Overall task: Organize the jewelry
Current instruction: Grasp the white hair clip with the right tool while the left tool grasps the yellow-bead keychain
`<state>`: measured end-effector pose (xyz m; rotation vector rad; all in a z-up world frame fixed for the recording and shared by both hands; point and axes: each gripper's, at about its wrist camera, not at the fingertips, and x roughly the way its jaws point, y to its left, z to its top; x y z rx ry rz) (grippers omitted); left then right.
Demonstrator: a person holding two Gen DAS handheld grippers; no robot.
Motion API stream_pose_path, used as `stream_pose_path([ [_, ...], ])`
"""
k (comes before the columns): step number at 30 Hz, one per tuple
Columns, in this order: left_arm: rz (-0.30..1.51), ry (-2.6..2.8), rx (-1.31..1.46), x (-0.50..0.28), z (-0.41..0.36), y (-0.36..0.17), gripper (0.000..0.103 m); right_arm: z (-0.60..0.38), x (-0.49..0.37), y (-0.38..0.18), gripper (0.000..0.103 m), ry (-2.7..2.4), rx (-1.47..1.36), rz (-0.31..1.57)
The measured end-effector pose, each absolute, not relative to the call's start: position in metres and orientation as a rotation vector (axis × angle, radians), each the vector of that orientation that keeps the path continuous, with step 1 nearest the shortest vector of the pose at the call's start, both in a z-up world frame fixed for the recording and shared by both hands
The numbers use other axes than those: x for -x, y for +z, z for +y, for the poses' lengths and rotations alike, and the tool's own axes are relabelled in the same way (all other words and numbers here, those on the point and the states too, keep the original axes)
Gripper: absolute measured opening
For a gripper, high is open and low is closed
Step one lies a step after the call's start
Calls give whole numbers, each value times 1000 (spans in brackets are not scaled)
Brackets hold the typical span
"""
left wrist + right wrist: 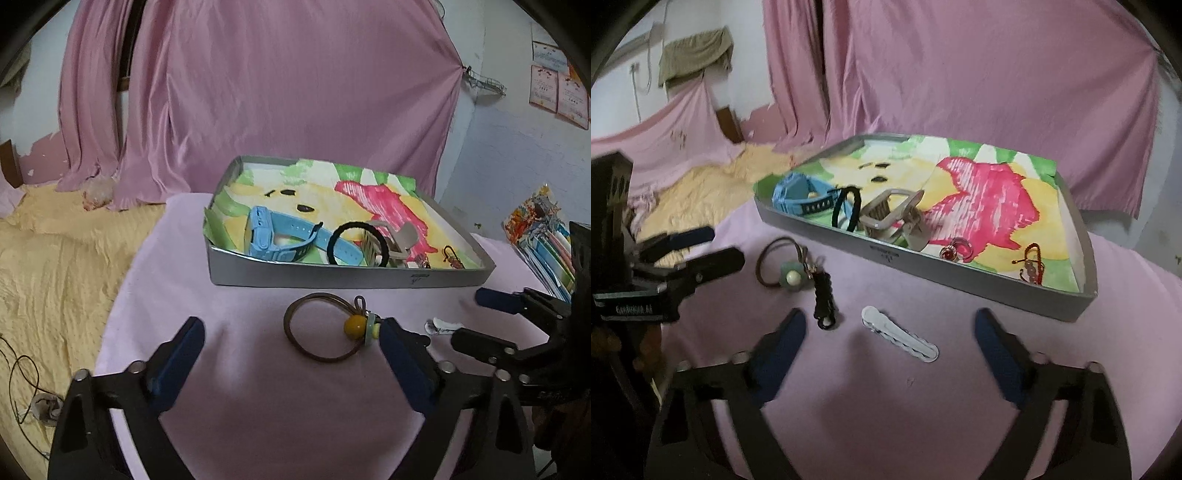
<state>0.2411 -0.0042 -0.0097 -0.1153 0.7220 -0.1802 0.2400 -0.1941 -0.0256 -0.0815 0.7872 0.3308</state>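
A grey tray [332, 276] [960, 284] lined with a colourful drawing holds a blue watch [275, 236] [801, 197], a black hair tie [341, 240] [846, 210], a beige claw clip [894, 218], a red ring [955, 251] and a red bracelet [1032, 264]. On the pink cloth in front lie a brown hair tie with a bead [325, 328] [783, 266], a black braided keychain [824, 295] and a white hair clip [899, 334]. My left gripper [291, 332] is open around the brown hair tie. My right gripper [890, 328] is open above the white clip.
Pink curtains hang behind the round table [258, 406]. A yellow bedspread [55, 258] lies to the left. A stack of colourful packets [543, 236] sits at the table's right edge. Each gripper shows in the other's view, the right one [480, 317] and the left one [713, 245].
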Motion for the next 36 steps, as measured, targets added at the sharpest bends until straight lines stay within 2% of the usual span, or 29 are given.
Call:
stream_pose_path([
  [1,732,-182,113,-243,-5,-10,88,-193,-242,-26,68,336,91,799],
  [6,808,-198,113,-261,-7,-17,73,-189,-251,-31,58,369,124,841],
  [10,875,-203,130,-273,-6,-24,64,-188,-256,-35,44,404,133,862],
  [18,884,-205,93,-279,-15,-25,40,-183,-260,-39,29,438,157,877],
  [21,886,-194,72,-281,-17,-24,25,-182,-261,-39,22,438,166,876],
  [23,889,-193,64,-281,-18,-25,9,-182,-260,-39,19,438,173,875],
  [27,885,-207,57,-278,-21,-24,3,-179,-257,-39,15,441,195,874],
  [36,781,-263,65,-254,-32,-3,3,-185,-251,-36,13,428,140,857],
])
